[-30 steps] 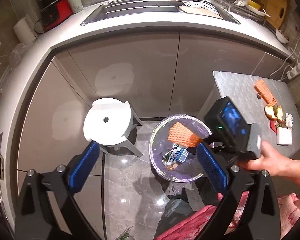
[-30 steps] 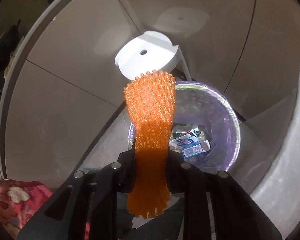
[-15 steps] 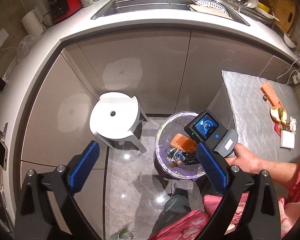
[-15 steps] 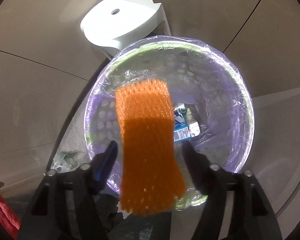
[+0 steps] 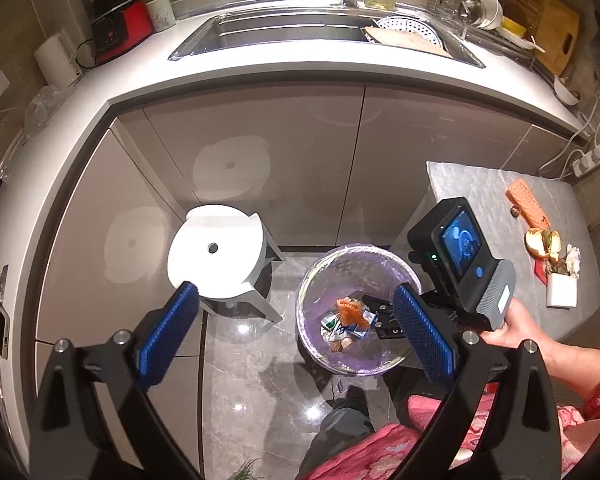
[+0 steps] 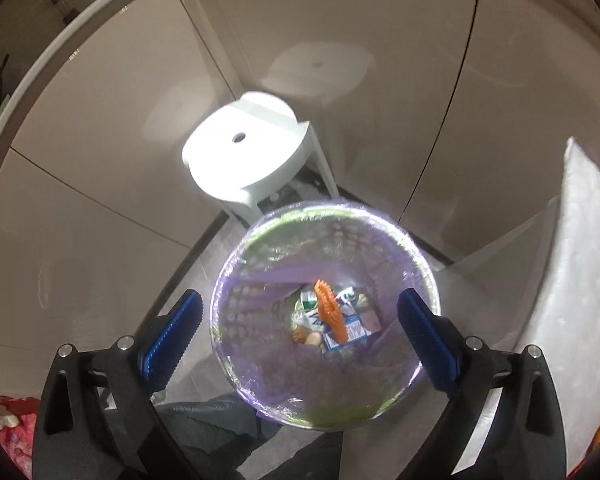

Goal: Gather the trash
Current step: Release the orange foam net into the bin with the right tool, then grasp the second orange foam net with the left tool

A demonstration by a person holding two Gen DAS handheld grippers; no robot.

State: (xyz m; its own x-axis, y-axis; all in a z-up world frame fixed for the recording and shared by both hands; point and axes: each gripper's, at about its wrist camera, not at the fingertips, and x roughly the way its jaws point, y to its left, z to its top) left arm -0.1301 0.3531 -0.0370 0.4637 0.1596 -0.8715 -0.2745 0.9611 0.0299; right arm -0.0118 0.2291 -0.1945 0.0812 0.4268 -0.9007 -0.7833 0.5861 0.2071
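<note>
A round bin (image 6: 416,256) lined with a purple bag stands on the floor. An orange foam net (image 6: 332,314) lies inside it on cartons and other scraps. My right gripper (image 6: 300,328) is open and empty, right above the bin. My left gripper (image 5: 296,332) is open and empty, higher up, looking down at the bin (image 5: 312,280), the net (image 5: 350,312) and the right gripper's body (image 5: 460,252). On the small grey table (image 5: 472,192) lie another orange net (image 5: 526,204), fruit peel (image 5: 544,242), a crumpled tissue (image 5: 574,258) and a white box (image 5: 562,290).
A white round stool (image 5: 216,256) stands left of the bin, in front of grey cabinet doors (image 5: 260,160). The white countertop (image 5: 300,76) with a sink (image 5: 300,30) curves above. The person's legs (image 5: 348,420) are below the bin.
My right gripper opened and let go of the orange net, which dropped into the bin. The left gripper rose a little and stayed open.
</note>
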